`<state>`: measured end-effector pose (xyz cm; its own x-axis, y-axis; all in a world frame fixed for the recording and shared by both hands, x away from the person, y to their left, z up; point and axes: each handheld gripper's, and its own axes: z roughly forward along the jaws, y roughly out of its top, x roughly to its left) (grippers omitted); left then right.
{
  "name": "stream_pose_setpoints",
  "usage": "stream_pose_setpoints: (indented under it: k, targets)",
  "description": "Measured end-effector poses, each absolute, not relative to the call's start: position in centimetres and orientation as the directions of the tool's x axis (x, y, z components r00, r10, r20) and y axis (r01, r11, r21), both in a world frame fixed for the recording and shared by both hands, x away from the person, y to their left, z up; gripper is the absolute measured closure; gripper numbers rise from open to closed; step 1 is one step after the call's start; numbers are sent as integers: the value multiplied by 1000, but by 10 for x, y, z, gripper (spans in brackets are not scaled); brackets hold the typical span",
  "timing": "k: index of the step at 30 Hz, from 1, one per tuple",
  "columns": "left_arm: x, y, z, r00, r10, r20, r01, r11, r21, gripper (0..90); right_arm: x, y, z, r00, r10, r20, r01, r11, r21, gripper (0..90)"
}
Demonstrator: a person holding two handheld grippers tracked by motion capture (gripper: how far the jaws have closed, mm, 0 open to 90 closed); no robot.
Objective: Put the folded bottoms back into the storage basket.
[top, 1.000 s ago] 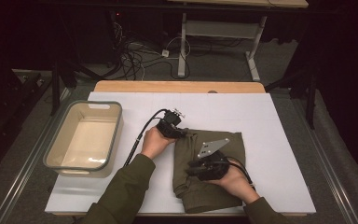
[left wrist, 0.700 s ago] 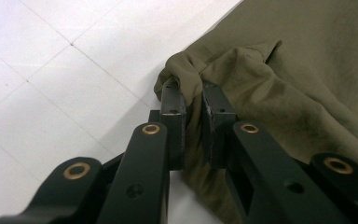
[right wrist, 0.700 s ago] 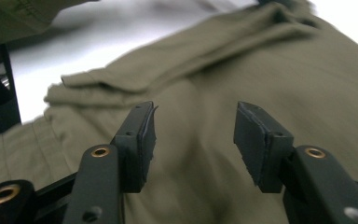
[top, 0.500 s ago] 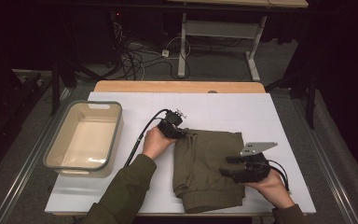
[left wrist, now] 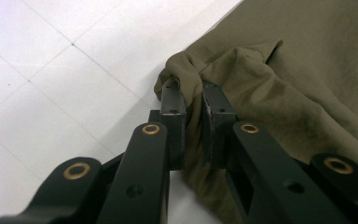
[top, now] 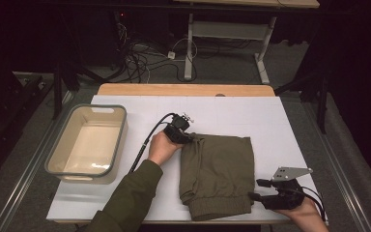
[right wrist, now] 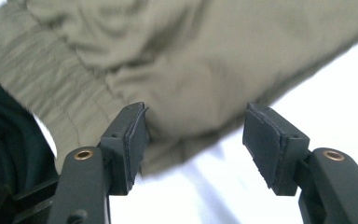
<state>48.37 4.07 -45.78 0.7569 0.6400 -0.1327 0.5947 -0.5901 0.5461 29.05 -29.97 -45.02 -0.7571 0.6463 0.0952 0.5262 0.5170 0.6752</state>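
High view | left gripper pinching garment corner | right gripper wide, beside hem

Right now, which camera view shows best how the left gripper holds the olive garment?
The left gripper view: the left gripper pinches a fold of the olive garment. The high view shows it small at the corner; the right gripper view shows the hem.

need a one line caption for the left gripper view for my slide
Left claw shut on a bunched corner of the olive-green garment lying on the white table surface.
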Motion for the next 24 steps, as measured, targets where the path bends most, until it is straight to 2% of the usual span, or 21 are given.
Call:
stream_pose_setpoints:
  k: [8, 15, 20, 22, 24]
  targets:
    - [483, 40, -458, 756, 642, -130, 595, -590, 545, 800, 276, -301, -463, -784, 617, 70, 513, 580, 633, 414]
    - [483, 40, -458, 754, 644, -125, 595, -591, 545, 801, 271, -285, -467, -809, 586, -33, 440, 643, 627, 440]
    - [482, 39, -458, 755, 644, -119, 592, -593, 545, 802, 271, -282, -466, -813, 581, -39, 433, 648, 626, 604]
    - [481, 38, -458, 756, 647, -104, 586, -596, 549, 808, 271, -280, -466, -830, 557, -26, 419, 653, 631, 762]
    - [480, 38, -457, 754, 649, -103, 587, -594, 551, 814, 270, -278, -465, -834, 551, -28, 415, 659, 627, 833]
